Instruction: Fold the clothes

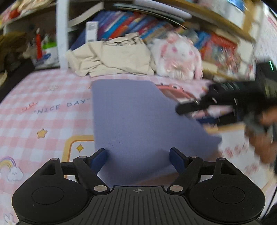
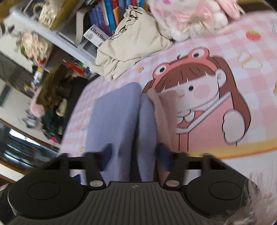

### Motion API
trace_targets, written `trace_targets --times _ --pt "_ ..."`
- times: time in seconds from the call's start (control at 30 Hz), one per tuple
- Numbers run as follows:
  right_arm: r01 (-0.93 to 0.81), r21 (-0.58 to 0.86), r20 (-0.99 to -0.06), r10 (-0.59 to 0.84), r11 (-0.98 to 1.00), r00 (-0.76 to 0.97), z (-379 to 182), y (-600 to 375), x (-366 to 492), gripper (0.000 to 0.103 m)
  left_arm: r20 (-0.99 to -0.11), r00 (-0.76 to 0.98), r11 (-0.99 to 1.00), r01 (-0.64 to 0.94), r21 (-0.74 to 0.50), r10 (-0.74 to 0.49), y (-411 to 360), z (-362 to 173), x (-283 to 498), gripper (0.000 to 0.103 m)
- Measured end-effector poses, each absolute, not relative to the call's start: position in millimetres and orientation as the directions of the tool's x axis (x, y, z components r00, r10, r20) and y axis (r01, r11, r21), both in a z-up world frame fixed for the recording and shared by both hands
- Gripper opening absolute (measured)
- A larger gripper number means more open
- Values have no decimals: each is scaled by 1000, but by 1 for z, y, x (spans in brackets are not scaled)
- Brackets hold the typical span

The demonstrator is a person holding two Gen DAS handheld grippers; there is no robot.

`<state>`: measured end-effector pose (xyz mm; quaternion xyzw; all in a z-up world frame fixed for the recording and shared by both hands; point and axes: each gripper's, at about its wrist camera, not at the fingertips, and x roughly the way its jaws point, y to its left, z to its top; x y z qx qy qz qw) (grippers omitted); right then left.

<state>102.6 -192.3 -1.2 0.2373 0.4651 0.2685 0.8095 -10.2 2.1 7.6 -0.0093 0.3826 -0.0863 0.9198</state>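
Note:
A lavender cloth (image 1: pixel 138 117) lies folded and flat on the pink checked bed sheet (image 1: pixel 43 103). My left gripper (image 1: pixel 138 155) is open, its blue fingertips (image 1: pixel 101 156) straddling the cloth's near edge. In the left wrist view my right gripper (image 1: pixel 190 114) comes in blurred from the right at the cloth's right edge, held by a hand (image 1: pixel 263 138). In the right wrist view the same lavender cloth (image 2: pixel 121 117) rises in two soft folds. My right gripper (image 2: pixel 135 151) is open with those folds running between its blurred fingers.
A crumpled beige garment (image 1: pixel 117 57) (image 2: pixel 135 34) and a pink-and-white plush toy (image 1: pixel 176 55) (image 2: pixel 190 15) sit at the far side of the bed, against a shelf of books (image 1: pixel 129 22). A cluttered desk (image 2: pixel 43 77) lies past the bed's left edge. The sheet (image 2: pixel 242 52) carries a cartoon print.

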Motion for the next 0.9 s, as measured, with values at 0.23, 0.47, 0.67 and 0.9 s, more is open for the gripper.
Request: trace_targets --times 0.23,0.47,0.67,0.9 --pt "-521 487 -476 713 701 515 47 -180 53 6 -720 668 981 157 -112 -189 11 8 -8 81" --pt "-191 542 -678 561 818 476 -11 -203 71 8 -731 657 978 198 -69 -185 9 6 -8 82" --pt "-187 644 -597 640 742 484 -5 -210 76 44 -661 727 983 142 -118 -185 26 29 -10 83" --pt "-95 705 -585 652 703 483 -6 -205 85 46 -673 715 981 174 -90 -189 18 25 8 89"
